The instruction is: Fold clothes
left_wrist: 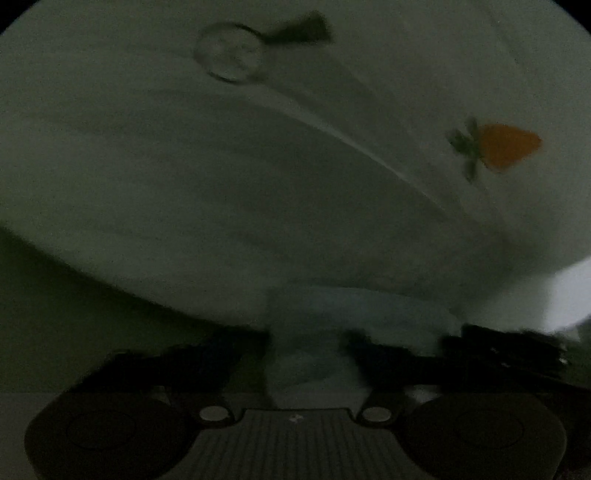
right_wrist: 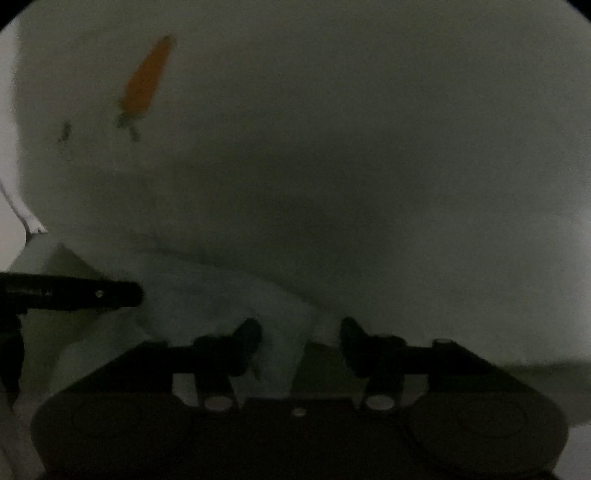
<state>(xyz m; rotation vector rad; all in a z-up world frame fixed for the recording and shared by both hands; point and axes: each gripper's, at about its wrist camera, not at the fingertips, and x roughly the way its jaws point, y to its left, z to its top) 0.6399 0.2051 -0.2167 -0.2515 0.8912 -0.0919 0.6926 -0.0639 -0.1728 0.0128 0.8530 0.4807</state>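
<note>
Nearest the lens in the left wrist view, the left claw is seen closed on a bunched fold of the pale garment; cloth is pinched between its dark fingers at six o'clock. In the right wrist view, the right claw is likewise gripping a bunch of the same garment, with its jaws narrowly parted around the fabric. A dark finger of the left claw is noted at nine o'clock there, just beside the same bunch. Both grips appear placed on one edge, probably so that it can be carried over as a fold. The garment fills both views: whitish cloth, dimly lit, bearing an orange carrot motif at three o'clock, a clear round button and a dark tab at twelve o'clock.
</note>
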